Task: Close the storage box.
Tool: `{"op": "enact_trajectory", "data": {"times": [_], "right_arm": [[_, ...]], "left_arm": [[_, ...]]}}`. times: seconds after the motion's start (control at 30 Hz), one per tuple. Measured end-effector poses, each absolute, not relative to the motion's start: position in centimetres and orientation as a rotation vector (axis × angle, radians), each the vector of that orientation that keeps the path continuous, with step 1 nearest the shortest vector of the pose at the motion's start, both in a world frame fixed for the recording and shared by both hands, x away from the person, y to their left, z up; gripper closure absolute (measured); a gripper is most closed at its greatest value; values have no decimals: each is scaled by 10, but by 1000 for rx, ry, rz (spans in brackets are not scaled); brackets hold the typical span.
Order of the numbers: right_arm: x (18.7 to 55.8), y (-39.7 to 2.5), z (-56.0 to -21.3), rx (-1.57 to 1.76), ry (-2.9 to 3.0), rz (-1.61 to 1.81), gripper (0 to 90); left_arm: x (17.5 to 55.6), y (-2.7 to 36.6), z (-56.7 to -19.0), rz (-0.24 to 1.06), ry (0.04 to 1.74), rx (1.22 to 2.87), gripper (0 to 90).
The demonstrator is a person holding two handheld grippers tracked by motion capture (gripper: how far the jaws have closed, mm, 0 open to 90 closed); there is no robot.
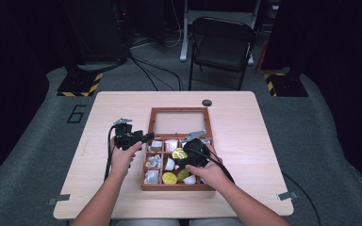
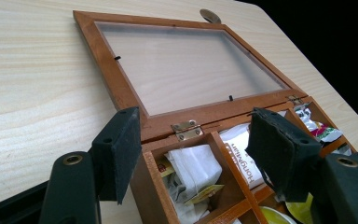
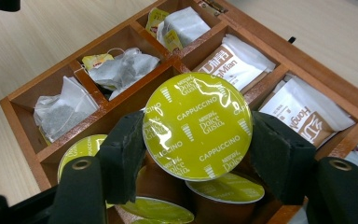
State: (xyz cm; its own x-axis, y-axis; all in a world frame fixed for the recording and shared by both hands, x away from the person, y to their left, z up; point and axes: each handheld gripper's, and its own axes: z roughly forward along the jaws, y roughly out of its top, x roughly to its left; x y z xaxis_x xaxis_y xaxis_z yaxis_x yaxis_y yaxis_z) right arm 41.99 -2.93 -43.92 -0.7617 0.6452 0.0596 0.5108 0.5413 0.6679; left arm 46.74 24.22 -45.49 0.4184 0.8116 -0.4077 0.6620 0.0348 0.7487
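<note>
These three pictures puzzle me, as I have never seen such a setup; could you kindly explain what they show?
A person sits at a wooden table and holds a handheld two-jaw gripper in each hand. The wide picture comes from a fixed camera above the table. The other two come from cameras riding on the grippers, looking along their black jaws.

On the table lies an open wooden box with compartments holding tea bags, sachets and coffee capsules; its glass lid is folded back flat.

The right gripper is shut on a green-lidded cappuccino capsule, held above the box. The left gripper is open and holds nothing, at the box's left rear corner.
</note>
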Motion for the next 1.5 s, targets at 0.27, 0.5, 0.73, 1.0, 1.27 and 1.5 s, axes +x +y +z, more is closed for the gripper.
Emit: {"op": "enact_trajectory", "data": {"times": [0.27, 0.5, 0.73, 1.0, 1.27, 1.5], "right_arm": [[425, -37, -431, 998, 2572, 1034, 370], [434, -54, -426, 1055, 2538, 1049, 370], [441, -71, -419, 1095, 2492, 1055, 369], [449, -86, -416, 1151, 2456, 1050, 369], [454, -102, -414, 1188, 2412, 1043, 369], [458, -119, -412, 1224, 2368, 1024, 369]], "left_arm": [[468, 244, -454, 190, 1300, 1678, 344], [469, 248, -454, 188, 1310, 1664, 346], [469, 250, -452, 198, 1309, 1654, 347], [469, 251, -452, 196, 1310, 1651, 348], [470, 249, -452, 197, 1311, 1656, 348], [470, 249, -453, 200, 1310, 1661, 348]]}}
